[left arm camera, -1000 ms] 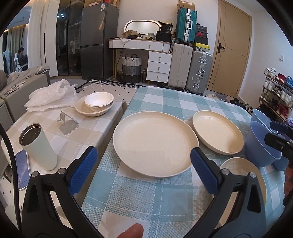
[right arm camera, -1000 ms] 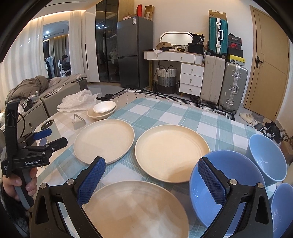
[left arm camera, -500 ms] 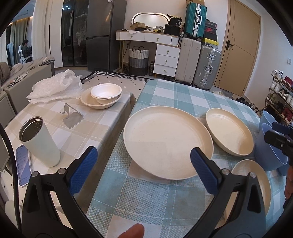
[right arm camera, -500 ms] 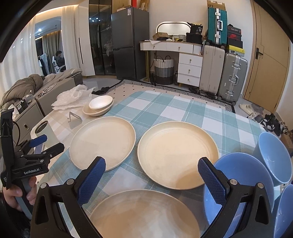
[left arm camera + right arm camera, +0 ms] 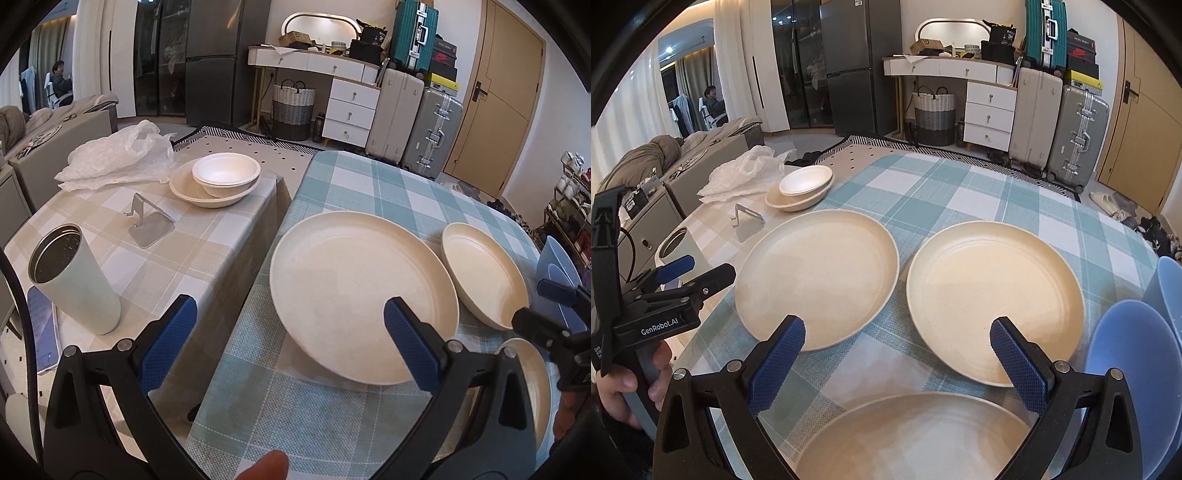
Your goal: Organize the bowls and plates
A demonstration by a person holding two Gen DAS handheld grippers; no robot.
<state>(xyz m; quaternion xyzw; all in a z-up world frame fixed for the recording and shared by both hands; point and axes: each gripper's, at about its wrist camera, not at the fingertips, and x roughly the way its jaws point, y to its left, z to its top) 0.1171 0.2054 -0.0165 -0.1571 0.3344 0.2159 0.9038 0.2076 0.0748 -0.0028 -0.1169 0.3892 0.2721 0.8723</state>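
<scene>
Three cream plates lie on the blue checked table: a large plate (image 5: 362, 302) (image 5: 816, 277), a middle plate (image 5: 484, 273) (image 5: 993, 299) and a near plate (image 5: 532, 376) (image 5: 916, 439). Blue bowls (image 5: 1137, 373) (image 5: 554, 266) stand at the right edge. On the beige side table a white bowl (image 5: 225, 173) (image 5: 805, 179) sits inside a cream bowl (image 5: 210, 192). My left gripper (image 5: 288, 332) is open and empty over the large plate's near left rim. Also open and empty, my right gripper (image 5: 897, 343) hovers above the near plate.
The beige side table holds a pale green tumbler (image 5: 74, 280), a metal phone stand (image 5: 147, 225), a phone (image 5: 44, 332) and a crumpled plastic bag (image 5: 118, 155). A gap (image 5: 273, 221) runs between the two tables. Suitcases (image 5: 1075, 136) and drawers stand beyond.
Both grippers have shifted left and a little closer to the plates. The blue bowls have slid toward the right edge of both views. Both stay open.
</scene>
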